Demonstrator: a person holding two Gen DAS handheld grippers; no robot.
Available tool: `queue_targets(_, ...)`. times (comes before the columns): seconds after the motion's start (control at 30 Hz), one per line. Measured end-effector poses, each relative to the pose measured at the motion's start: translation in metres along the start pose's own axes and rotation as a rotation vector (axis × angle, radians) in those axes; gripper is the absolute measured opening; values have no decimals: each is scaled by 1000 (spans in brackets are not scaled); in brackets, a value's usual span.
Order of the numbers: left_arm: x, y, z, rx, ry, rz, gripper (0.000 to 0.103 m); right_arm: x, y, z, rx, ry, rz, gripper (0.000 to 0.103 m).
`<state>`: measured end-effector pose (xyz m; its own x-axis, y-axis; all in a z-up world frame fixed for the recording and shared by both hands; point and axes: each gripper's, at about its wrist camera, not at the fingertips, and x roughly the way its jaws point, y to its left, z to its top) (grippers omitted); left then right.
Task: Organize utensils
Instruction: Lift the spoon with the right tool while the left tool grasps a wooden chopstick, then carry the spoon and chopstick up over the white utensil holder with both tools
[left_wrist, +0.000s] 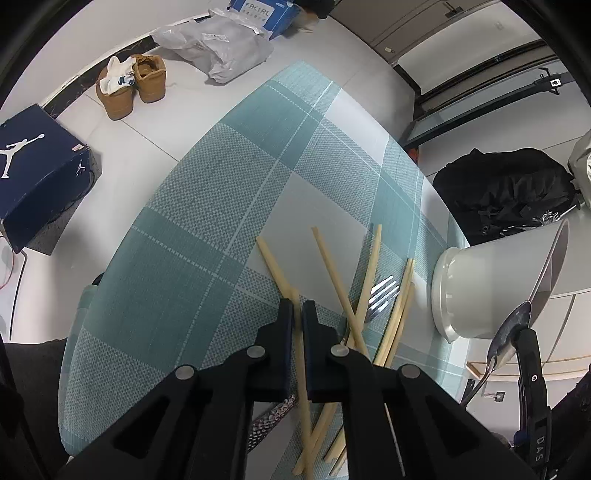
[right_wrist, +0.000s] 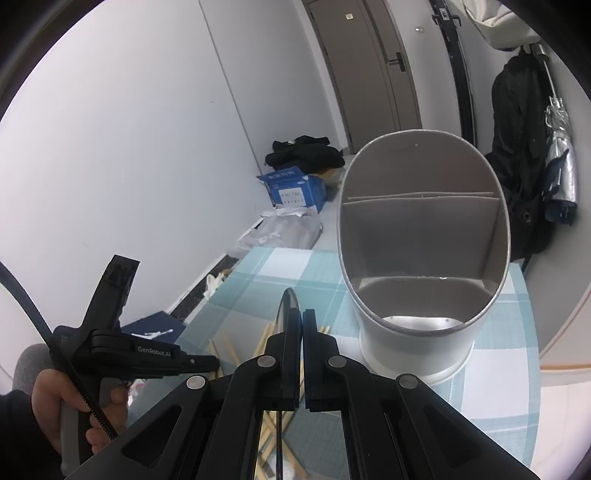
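left wrist view: left claw (left_wrist: 298, 314) is clamped on one chopstick (left_wrist: 301, 354) from the pile on the checked surface (left_wrist: 207, 229); right claw (right_wrist: 300, 321) pinches a spoon (left_wrist: 511, 332) beside the white holder (right_wrist: 424, 236).

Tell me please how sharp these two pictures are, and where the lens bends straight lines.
Left wrist view: sharp in the middle; the placemat edges bow strongly, corners go black, and the chopstick in the left gripper stays crisp. Right wrist view: even, soft light; the holder bulges, and its rim gleams faintly.
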<state>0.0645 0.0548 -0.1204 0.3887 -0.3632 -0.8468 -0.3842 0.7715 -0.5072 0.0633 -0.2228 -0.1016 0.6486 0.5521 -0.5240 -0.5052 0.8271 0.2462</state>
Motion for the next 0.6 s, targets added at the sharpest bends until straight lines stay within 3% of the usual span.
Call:
queue_targets(0.4,-34,-24,-7,94,-131,-23,1,-17,3,1,-12,-61,-23,0)
queue_targets(0.6,-62,-55,-20,262,-208,16,1,-44,7,4,-28,-147,-37,0)
